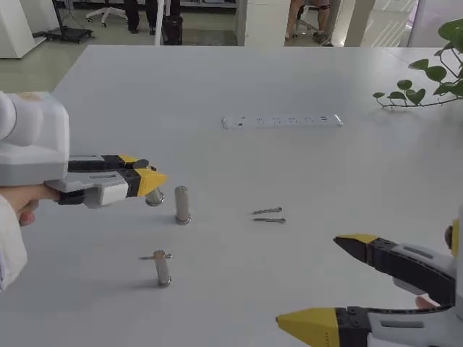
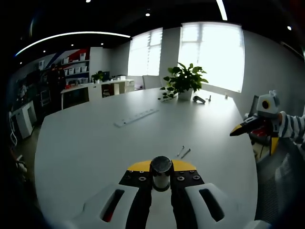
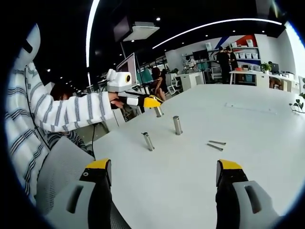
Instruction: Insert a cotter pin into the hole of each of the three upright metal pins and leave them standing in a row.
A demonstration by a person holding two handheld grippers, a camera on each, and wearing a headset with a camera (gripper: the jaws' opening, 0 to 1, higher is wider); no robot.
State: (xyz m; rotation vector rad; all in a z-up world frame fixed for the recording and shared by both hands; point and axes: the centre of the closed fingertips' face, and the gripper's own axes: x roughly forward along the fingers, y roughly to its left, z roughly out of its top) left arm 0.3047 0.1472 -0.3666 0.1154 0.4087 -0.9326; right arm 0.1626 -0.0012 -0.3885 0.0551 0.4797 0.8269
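The left gripper (image 1: 148, 173) is clamping one metal pin (image 1: 154, 197) near the table's (image 1: 289, 79) left edge. A second pin (image 1: 182, 204) is standing just beside it. A third pin (image 1: 163, 270), nearer the front edge, is carrying a cotter pin (image 1: 155, 256). Two loose cotter pins (image 1: 268, 211) are lying mid-table. The right gripper (image 1: 307, 280) is gaping wide.

— What did the camera on your left gripper show?

— My left gripper (image 2: 161, 163) had its yellow-tipped jaws closed on a metal pin (image 2: 161, 175), whose round end faced the lens. Past it stretched a white table (image 2: 86, 148), with two cotter pins (image 2: 183, 152) lying side by side near the jaws.

— And farther off?

— A power strip (image 2: 136, 117) lay mid-table. A potted plant (image 2: 183, 81) stood before bright windows (image 2: 212, 52). At right, my right gripper (image 2: 254, 140) had its jaws apart.
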